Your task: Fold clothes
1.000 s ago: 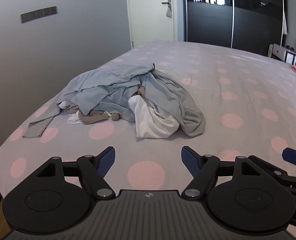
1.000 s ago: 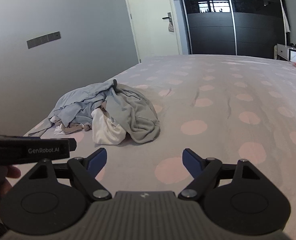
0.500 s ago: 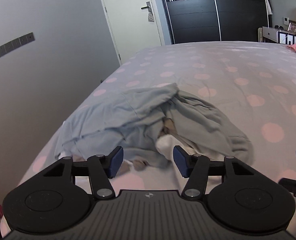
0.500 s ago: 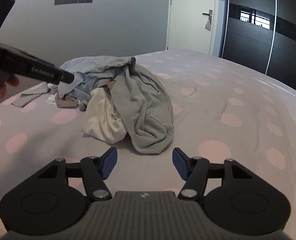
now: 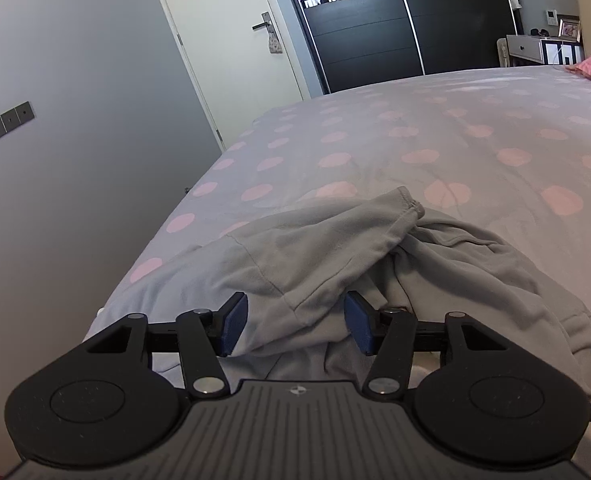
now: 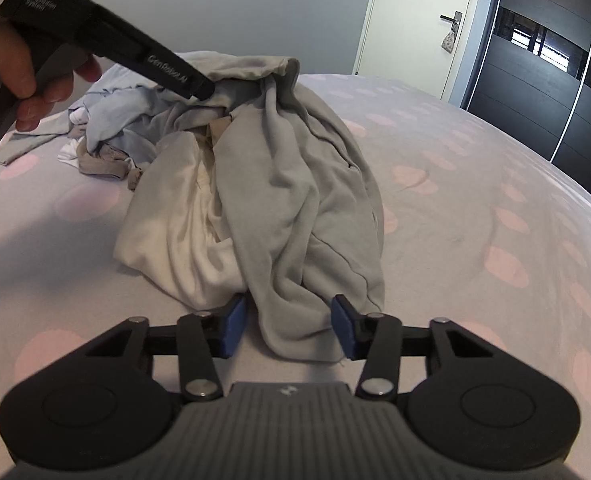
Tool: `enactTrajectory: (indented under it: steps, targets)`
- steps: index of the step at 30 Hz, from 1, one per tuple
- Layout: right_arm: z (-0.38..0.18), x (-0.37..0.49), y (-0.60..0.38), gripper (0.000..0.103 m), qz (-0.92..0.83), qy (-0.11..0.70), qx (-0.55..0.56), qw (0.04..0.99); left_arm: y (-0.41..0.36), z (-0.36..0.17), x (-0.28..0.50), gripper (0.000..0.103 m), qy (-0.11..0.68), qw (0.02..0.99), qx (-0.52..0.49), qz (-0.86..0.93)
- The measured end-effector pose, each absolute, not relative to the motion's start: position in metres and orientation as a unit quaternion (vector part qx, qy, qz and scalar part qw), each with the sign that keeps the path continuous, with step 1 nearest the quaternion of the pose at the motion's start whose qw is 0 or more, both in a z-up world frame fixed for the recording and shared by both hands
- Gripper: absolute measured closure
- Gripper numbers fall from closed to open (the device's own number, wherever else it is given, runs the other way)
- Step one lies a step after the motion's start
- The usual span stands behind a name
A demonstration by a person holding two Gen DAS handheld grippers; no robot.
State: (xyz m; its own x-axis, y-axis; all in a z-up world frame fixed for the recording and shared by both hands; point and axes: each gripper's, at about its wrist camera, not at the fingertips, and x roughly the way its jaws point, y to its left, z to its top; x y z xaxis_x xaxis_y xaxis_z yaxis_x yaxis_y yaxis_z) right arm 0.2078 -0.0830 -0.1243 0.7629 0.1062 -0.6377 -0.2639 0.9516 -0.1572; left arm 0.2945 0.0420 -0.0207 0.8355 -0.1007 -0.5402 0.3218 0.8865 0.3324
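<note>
— The clothes (image 6: 223,168) are one heap near the corner of the bed (image 5: 455,152): a grey sweatshirt (image 6: 295,184) draped over the top, a cream piece (image 6: 175,232) under it, pale blue fabric (image 6: 111,120) and something beige (image 6: 103,160) at the back. Nothing in that pile lies flat or folded.

— And the two grippers? A second ago they were hanging well back from it.

— They've closed right in. The left gripper (image 5: 295,324) now has its blue pads either side of a ridge of the sweatshirt, up near the top of the heap. The jaws stand partly open, narrower than they were, with cloth between them but not pinched, so far as I can see.

— The right one?

— The right gripper (image 6: 287,326) is low at the near hem, same story: jaws part open, straddling the bottom fold of the sweatshirt, pads not yet pressed on it. From that side you can see the person's hand (image 6: 19,64) on the left tool's handle, its nose buried in the top of the grey cloth.

— So what does it mean?

— I'd judge both are lining up on the same garment, top and hem, to lift it clear of the rest. The worry is the cream piece coming up with it.
</note>
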Motion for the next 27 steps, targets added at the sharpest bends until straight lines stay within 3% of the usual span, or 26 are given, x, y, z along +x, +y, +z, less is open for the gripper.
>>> enactTrajectory:
  steps: [2,4,7,14,22,27]
  targets:
    - [-0.124,0.211,-0.083,0.088,0.096,0.334,-0.120,0.930,0.042,-0.012,0.293,0.075,0.261,0.936,0.209,-0.109]
    - [-0.121,0.210,-0.085,0.098,0.092,0.336,-0.120,0.930,0.042,-0.003,0.292,0.084,0.258,0.937,0.209,-0.105]
    - [-0.111,0.204,-0.089,0.100,0.081,0.331,-0.124,0.932,0.043,0.010,0.291,0.096,0.254,0.939,0.208,-0.100]
    - [-0.061,0.180,-0.120,0.101,0.005,0.285,-0.123,0.951,0.045,0.045,0.284,0.100,0.242,0.945,0.202,-0.088]
    - [0.024,0.124,-0.165,0.103,-0.075,0.221,-0.121,0.965,0.032,0.139,0.202,0.103,0.142,0.957,0.223,-0.121]
    - [0.066,0.064,-0.193,0.103,-0.152,0.187,-0.120,0.963,0.015,0.159,0.153,0.103,0.144,0.942,0.252,-0.169]
